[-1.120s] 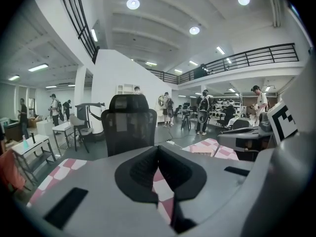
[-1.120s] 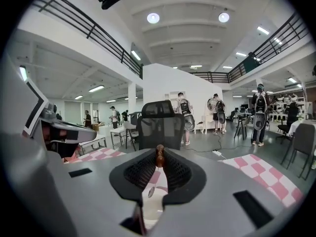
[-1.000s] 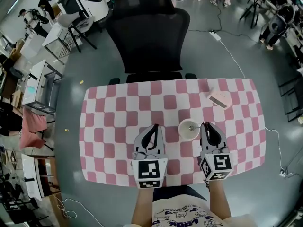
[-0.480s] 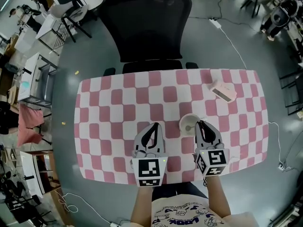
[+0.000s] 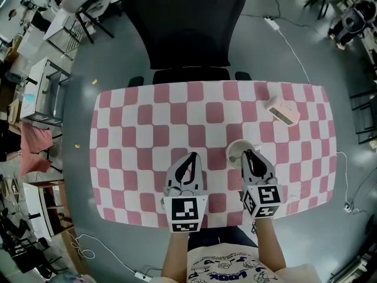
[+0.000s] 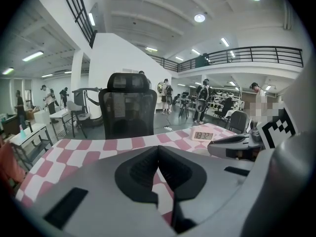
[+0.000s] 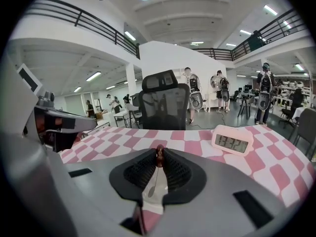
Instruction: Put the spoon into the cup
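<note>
A white cup stands on the pink-and-white checked table, right of its middle. My right gripper reaches the cup's right rim and is shut on the spoon, pinching its dark red handle end. The thin metal stem and bowl hang down between the jaws over a white surface. In the right gripper view the tips meet around that handle. My left gripper hovers over the cloth left of the cup, its jaws together with nothing between them.
A small white digital clock lies at the table's far right, also seen as the clock ahead of the right gripper. A black office chair stands behind the table's far edge. A person's forearms hold both grippers at the near edge.
Both grippers have sunk toward the table. The right gripper's tips have closed in on the cup's rim from the right, with the spoon still pinched.
</note>
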